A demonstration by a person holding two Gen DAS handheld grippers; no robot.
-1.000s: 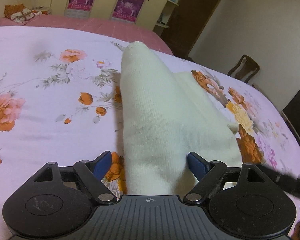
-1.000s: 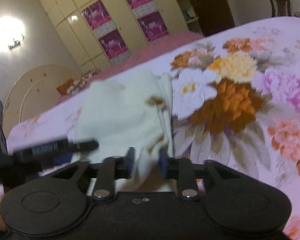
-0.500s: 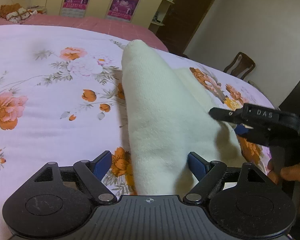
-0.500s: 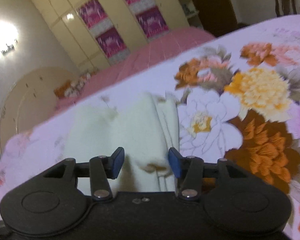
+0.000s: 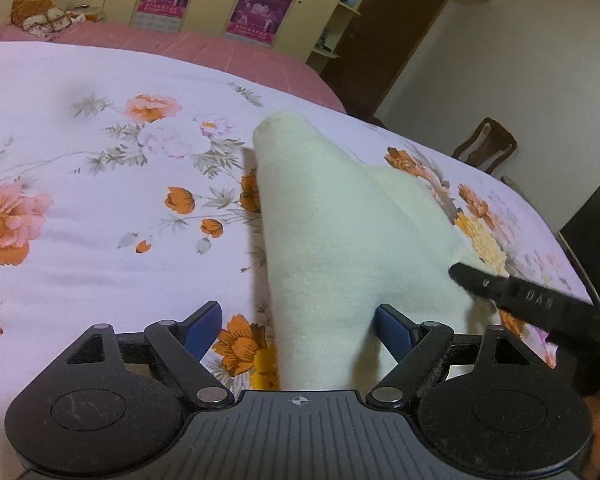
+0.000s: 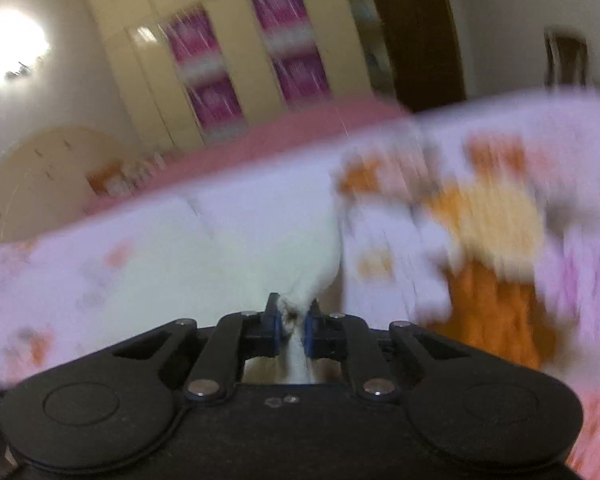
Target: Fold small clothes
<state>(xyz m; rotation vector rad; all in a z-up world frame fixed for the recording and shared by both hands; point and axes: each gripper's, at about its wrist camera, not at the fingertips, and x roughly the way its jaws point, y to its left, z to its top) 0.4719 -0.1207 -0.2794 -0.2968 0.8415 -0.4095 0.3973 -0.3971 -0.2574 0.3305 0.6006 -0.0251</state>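
Note:
A cream knitted garment (image 5: 340,224) lies folded on the floral bedspread (image 5: 100,208), running from near my left gripper away toward the far side. My left gripper (image 5: 300,324) is open, its blue pads either side of the garment's near end without closing on it. My right gripper (image 6: 291,326) is shut on a pinched edge of the garment (image 6: 260,248); that view is motion-blurred. A finger of the right gripper also shows in the left wrist view (image 5: 520,296), at the garment's right edge.
The pink bed edge (image 5: 180,44) lies beyond the spread, with wardrobes and posters (image 5: 256,12) behind. A wooden chair (image 5: 488,148) stands at the right by a dark doorway. A pile of orange cloth (image 5: 40,16) sits at the far left.
My right gripper was open around the garment's edge half a second ago and has now closed on it, moving quickly. The left gripper stays open and has hardly moved.

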